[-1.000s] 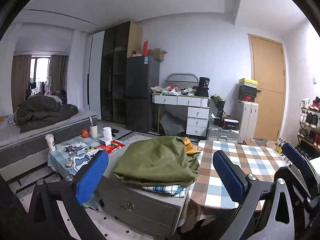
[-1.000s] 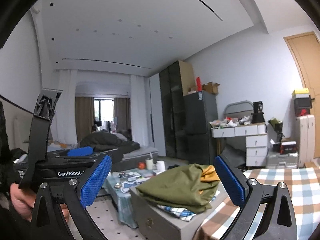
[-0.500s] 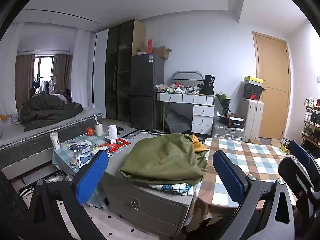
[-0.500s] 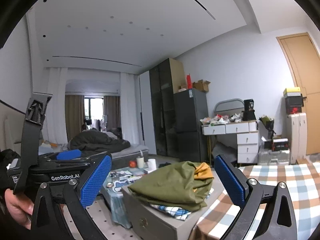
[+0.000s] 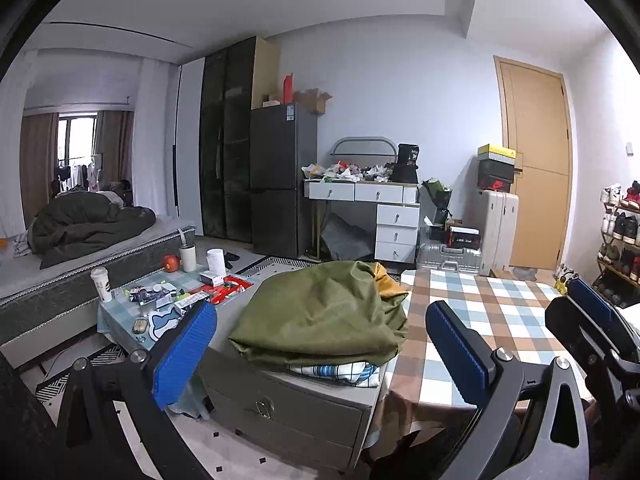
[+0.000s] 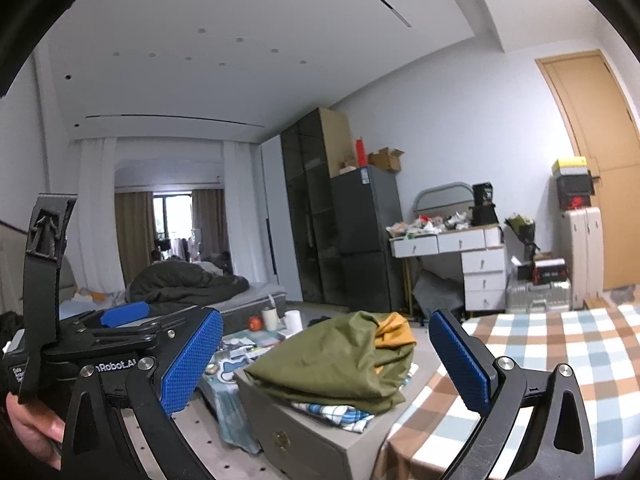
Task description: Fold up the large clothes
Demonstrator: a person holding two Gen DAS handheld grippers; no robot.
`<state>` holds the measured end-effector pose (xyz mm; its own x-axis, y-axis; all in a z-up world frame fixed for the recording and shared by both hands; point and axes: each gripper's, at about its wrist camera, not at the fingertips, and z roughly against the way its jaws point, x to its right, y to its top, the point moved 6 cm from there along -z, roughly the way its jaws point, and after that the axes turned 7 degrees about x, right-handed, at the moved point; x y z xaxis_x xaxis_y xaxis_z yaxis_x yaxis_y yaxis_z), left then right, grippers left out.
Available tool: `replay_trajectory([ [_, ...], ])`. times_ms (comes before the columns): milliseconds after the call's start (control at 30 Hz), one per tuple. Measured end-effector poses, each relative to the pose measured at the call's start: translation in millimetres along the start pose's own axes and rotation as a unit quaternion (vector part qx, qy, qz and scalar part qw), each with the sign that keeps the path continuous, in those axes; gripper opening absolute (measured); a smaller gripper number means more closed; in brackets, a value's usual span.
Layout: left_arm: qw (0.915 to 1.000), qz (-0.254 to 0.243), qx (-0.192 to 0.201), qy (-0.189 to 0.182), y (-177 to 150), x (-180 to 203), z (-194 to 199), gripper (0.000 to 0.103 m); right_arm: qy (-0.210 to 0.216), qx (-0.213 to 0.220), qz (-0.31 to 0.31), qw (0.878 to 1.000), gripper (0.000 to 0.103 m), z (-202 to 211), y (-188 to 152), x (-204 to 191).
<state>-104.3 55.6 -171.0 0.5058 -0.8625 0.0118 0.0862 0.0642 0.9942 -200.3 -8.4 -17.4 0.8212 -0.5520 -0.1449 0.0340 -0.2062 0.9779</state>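
Both the left tool point(image 5: 320, 354) and the right tool point(image 6: 326, 354) are held released and empty, while the green garment point(image 5: 320, 316) is seen heaped at 12 o'clock on a grey cabinet point(image 5: 280, 404), beside the checked bench point(image 5: 492, 312).

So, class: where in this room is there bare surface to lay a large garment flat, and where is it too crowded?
Free: the checked tablecloth, bare from the green garment on its left toward the shoe rack. Crowded: the grey drawer unit, topped by the clothes pile; the low table, covered with cups and packets; the white desk, heaped with clutter.
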Motion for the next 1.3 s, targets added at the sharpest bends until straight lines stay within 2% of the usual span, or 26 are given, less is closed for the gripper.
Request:
replay_trajectory([
  [167,1.0,0.0,-0.004,0.001,2,-1,0,0.102,-0.02,0.001,0.013,1.0,0.103,4,-3,0],
  [467,1.0,0.001,-0.008,0.001,6,0,-3,0.102,-0.004,0.01,0.024,1.0,0.103,9,-1,-12],
  [1300,0.9999,-0.005,-0.012,-0.006,1,4,-7,0.102,-0.031,0.038,0.04,0.998,0.103,17,1,-16],
])
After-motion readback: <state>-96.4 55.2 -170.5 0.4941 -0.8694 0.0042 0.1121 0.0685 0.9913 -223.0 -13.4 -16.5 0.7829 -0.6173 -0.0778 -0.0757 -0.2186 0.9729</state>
